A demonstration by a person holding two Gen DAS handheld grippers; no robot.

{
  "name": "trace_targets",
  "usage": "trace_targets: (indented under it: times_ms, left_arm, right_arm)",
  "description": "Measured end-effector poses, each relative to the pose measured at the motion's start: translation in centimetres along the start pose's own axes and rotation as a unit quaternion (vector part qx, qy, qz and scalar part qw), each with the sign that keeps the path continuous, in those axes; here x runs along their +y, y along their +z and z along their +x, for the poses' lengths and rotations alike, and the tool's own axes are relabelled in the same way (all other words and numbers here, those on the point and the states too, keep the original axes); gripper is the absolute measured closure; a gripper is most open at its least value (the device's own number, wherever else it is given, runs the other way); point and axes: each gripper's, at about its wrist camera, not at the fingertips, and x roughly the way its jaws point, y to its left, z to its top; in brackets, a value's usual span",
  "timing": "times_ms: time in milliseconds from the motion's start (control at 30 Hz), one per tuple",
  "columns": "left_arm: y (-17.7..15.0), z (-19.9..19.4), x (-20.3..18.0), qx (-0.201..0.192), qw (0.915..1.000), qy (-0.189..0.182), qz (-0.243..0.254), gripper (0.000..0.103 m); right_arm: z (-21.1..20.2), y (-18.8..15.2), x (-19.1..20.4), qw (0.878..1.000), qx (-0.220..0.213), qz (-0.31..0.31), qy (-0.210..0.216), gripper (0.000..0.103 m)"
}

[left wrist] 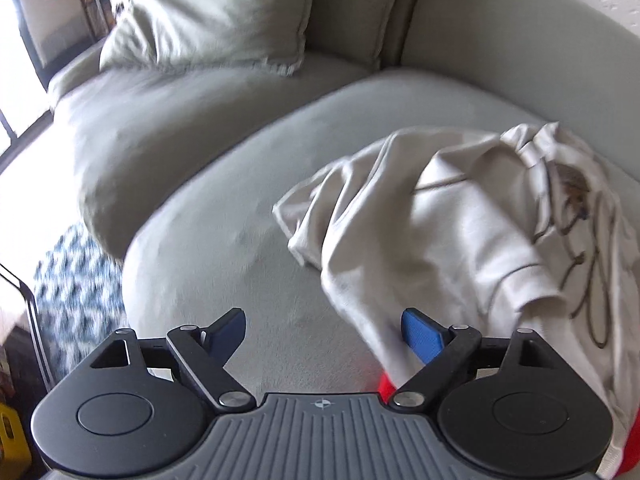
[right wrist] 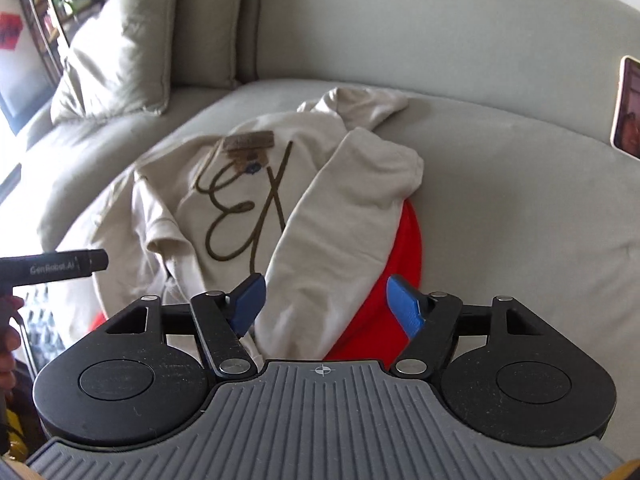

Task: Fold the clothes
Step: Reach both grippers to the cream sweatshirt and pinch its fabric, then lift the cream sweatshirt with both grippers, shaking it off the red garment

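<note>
Left tongs (left wrist: 324, 332) spread wide, empty, right pad beside cream sweatshirt (left wrist: 460, 216) crumpled on sofa (left wrist: 224, 200). Right tongs (right wrist: 325, 300) spread, empty, above its sleeve (right wrist: 340, 220). Other handle (right wrist: 52, 266) reads "GenRobot.AI".

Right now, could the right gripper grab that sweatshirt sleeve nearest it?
Probably yes. The right gripper is open, and the cream sweatshirt's sleeve runs straight toward the gap between its fingers, lying loose on top with nothing over it. Only the red object sits beneath.
</note>
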Motion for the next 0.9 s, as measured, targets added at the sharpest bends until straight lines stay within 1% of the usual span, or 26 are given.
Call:
trace_targets:
  times_ms: [100,200,233,300,333,367,400,433,467,500,567,633,700,800,867,900]
  left_arm:
    - [0.5,0.8,0.7,0.000,0.9990,-0.033,-0.030,0.019]
    - [1.5,1.5,0.7,-0.003,0.9976,-0.055,-0.042,0.019]
    - [1.7,1.7,0.4,-0.004,0.9974,-0.059,-0.041,0.022]
    - [2.2,1.9,-0.2,-0.004,0.9973,-0.064,-0.036,0.030]
    - [2.3,1.8,-0.5,-0.004,0.9973,-0.067,-0.032,0.042]
    - [2.4,1.6,-0.7,-0.006,0.9969,-0.071,-0.033,0.062]
    - [2.5,1.3,-0.8,-0.008,0.9965,-0.076,-0.036,0.075]
    - [2.4,0.8,-0.6,-0.015,0.9957,-0.081,-0.043,0.097]
    - [2.2,0.1,-0.2,-0.026,0.9944,-0.088,-0.052,0.099]
    - [2.0,-0.8,0.2,-0.041,0.9928,-0.096,-0.059,0.099]
    - [1.9,-2.8,0.9,-0.070,0.9907,-0.098,-0.065,0.100]
    - [1.7,-5.1,1.5,-0.096,0.9873,-0.107,-0.067,0.101]
    - [1.6,-7.9,1.8,-0.122,0.9821,-0.124,-0.071,0.101]
    - [1.3,-12.9,1.9,-0.169,0.9686,-0.164,-0.079,0.101]
    - [1.2,-16.5,1.5,-0.207,0.9557,-0.194,-0.077,0.101]
    - [1.0,-18.4,1.3,-0.225,0.9479,-0.211,-0.078,0.101]
  right_arm:
    - [1.2,0.7,-1.2,0.999,0.010,0.037,-0.003,0.030]
    - [2.3,1.7,-2.4,0.997,0.015,0.077,0.017,0.030]
    - [2.7,2.1,-2.4,0.996,0.016,0.085,0.025,0.030]
    - [3.5,2.7,-2.2,0.995,0.019,0.092,0.040,0.030]
    - [4.1,2.9,-1.8,0.995,0.025,0.087,0.042,0.029]
    - [4.7,3.0,-1.3,0.996,0.033,0.075,0.039,0.027]
    - [5.4,3.1,-0.7,0.997,0.042,0.061,0.033,0.027]
    - [6.1,3.1,-0.2,0.997,0.049,0.048,0.021,0.031]
    - [6.4,3.0,0.1,0.998,0.050,0.039,0.011,0.066]
    - [6.4,2.9,0.0,0.998,0.047,0.042,0.014,0.096]
    - [5.3,2.9,-0.7,0.997,0.025,0.067,0.022,0.097]
    - [3.2,3.1,-1.4,0.997,-0.010,0.077,0.022,0.099]
    - [0.5,3.6,-2.4,0.994,-0.046,0.090,0.028,0.099]
    - [-4.5,4.5,-4.2,0.986,-0.102,0.124,0.043,0.100]
    - [-8.3,4.9,-5.4,0.978,-0.141,0.146,0.055,0.100]
    - [-10.4,5.0,-5.9,0.973,-0.162,0.154,0.060,0.100]
